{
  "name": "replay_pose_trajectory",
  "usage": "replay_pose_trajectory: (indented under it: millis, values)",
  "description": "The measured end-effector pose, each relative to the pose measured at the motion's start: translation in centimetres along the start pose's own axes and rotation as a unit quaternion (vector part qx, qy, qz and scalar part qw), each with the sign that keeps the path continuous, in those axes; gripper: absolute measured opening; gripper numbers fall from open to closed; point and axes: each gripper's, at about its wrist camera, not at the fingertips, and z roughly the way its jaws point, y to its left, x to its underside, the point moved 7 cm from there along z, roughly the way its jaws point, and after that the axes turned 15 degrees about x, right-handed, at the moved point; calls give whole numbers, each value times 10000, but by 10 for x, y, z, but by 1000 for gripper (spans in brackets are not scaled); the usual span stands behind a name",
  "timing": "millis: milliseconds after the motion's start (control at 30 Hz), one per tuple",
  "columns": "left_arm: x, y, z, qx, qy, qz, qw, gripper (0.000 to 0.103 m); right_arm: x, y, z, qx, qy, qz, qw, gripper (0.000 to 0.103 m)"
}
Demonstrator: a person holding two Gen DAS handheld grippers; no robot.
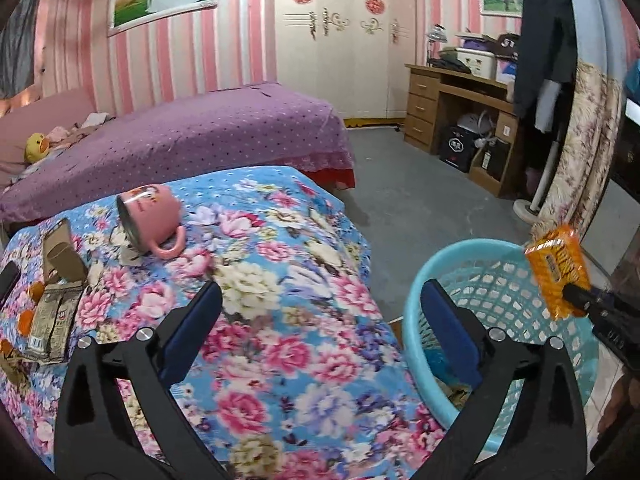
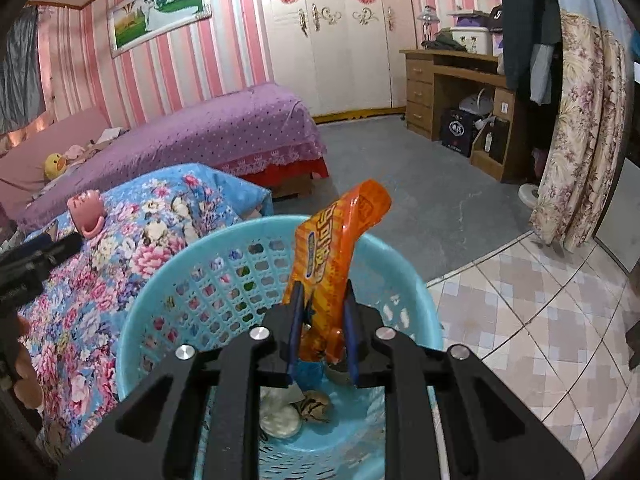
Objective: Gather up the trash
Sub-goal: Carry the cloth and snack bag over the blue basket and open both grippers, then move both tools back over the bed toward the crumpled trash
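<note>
left tool [image 1: 320,324] gapes wide and empty; right tool [image 2: 322,320] nearly closed, gripping.

The orange wrapper [image 2: 332,264] bears big yellow letters, too tilted to read. At two o'clock, a dark cap [image 1: 506,42] shows white "57"; other print is unreadable.

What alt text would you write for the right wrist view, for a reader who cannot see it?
The right gripper clamps a crinkled orange plastic snack wrapper directly above a round turquoise plastic mesh basket that already holds some scraps. Left of the basket is a table under a blue floral cloth with a tipped pink mug; a purple bed lies behind.
</note>
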Motion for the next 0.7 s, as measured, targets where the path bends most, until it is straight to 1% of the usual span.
replay_pose_trajectory:
  millis: [33,67,100,133,167,267,333,367,500,633,700]
  values:
    - [0,3,-3,-1,-13,-22,10000,97,0,0,1,53,8,-3,10000,22]
    - [0,6,-5,-17,-23,-18,10000,97,1,0,2,126,17,23,9999,34]
    - [0,8,-7,-40,-34,-1,10000,97,0,-1,3,207,22,94,9997,56]
    - [0,11,-10,-74,-50,21,10000,97,0,-1,2,249,-7,173,9995,67]
    - [0,13,-13,-114,-69,40,9999,97,-1,-2,1,276,-36,221,9994,75]
    - [-1,26,-23,-208,-94,29,9997,98,-6,-1,-2,345,-75,325,9988,76]
    - [-1,34,-30,-252,-113,10,9996,98,-10,3,-6,400,-149,356,9985,84]
    - [-1,41,-34,-295,-128,-5,9995,98,-12,6,-8,462,-212,355,9981,90]
    - [1,66,-50,-353,-135,-111,9992,98,-22,24,-19,577,-416,322,9969,98]
    - [8,99,-67,-474,-125,-252,9985,98,-28,50,-24,491,-442,300,9974,98]
    - [12,122,-79,-648,-107,-273,9975,98,-30,68,-27,445,-459,217,9977,98]
